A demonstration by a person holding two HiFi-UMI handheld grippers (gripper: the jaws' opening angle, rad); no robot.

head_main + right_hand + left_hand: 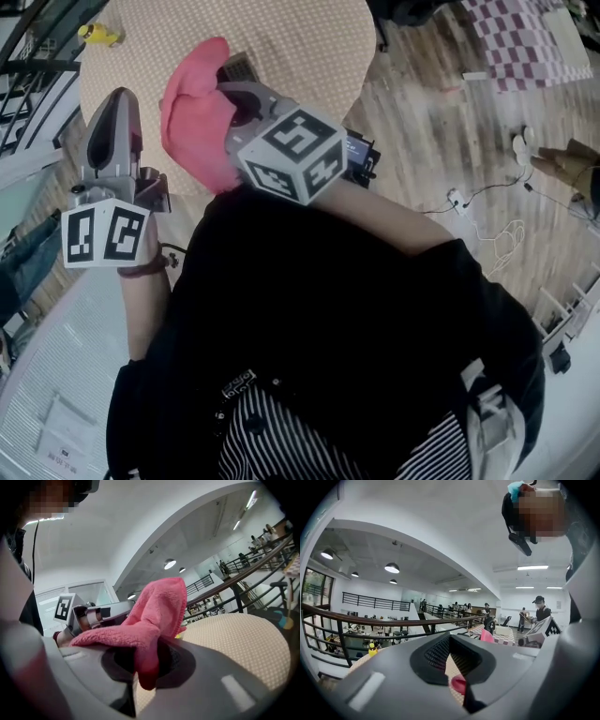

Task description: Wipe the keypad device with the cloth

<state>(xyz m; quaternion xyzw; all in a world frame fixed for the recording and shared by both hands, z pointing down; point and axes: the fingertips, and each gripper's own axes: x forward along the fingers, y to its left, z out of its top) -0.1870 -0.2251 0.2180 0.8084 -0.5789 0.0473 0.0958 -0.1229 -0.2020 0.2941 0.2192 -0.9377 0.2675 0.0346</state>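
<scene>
Well, pink cloth (154, 606) in right gripper (143, 667)

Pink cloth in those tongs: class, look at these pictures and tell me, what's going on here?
A person holds tongs in each hand over a round beige table. The right tongs are clamped on a pink cloth, held up above the table. The left tongs are slightly apart with nothing between them. No wiping is under way right now.
</scene>
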